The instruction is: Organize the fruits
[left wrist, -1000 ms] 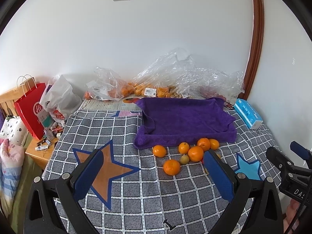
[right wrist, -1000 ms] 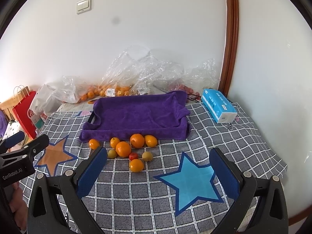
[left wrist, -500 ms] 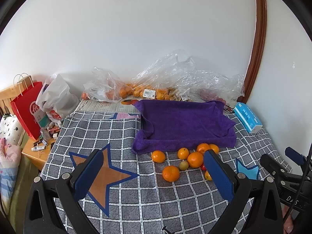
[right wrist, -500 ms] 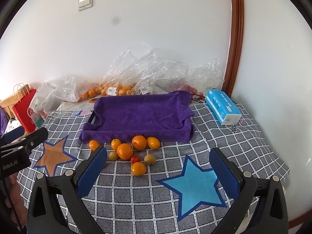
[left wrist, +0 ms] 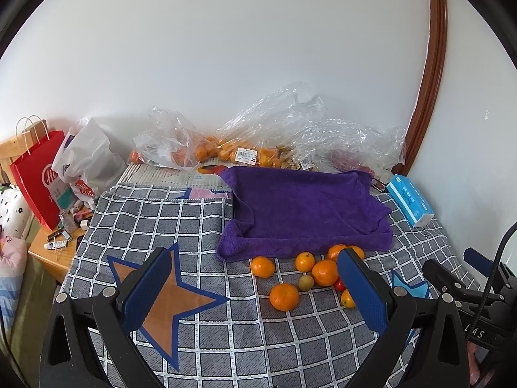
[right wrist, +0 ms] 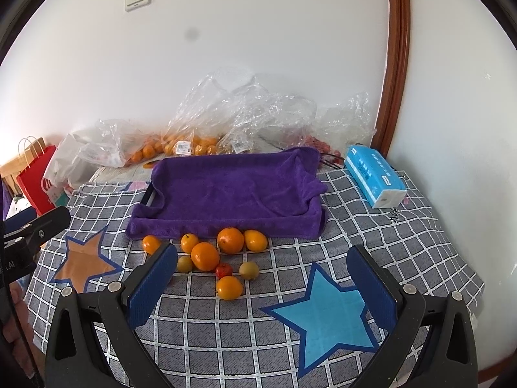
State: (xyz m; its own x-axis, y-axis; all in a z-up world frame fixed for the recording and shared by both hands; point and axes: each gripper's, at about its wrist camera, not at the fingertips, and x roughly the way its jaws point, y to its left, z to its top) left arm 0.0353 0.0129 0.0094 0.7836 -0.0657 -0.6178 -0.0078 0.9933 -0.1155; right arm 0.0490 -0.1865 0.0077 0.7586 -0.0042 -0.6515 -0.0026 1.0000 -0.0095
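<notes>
Both grippers hung above the checked cloth (right wrist: pixel 404 252) with nothing between their blue pads: the left gripper (left wrist: pixel 255 291) spread wide, the right gripper (right wrist: pixel 261 281) likewise released. The fruits (right wrist: pixel 206 255), mostly oranges with two small greenish ones and a red one, lay in a loose cluster on the cloth just in front of the purple towel (right wrist: pixel 232 190), which seemed to be draped over a tray, though only a dark handle showed at its left end. A blue tissue pack (right wrist: pixel 374 174) sat to the right, and clear plastic bags (left wrist: pixel 258 139) of more oranges lay behind the towel along the wall.
</notes>
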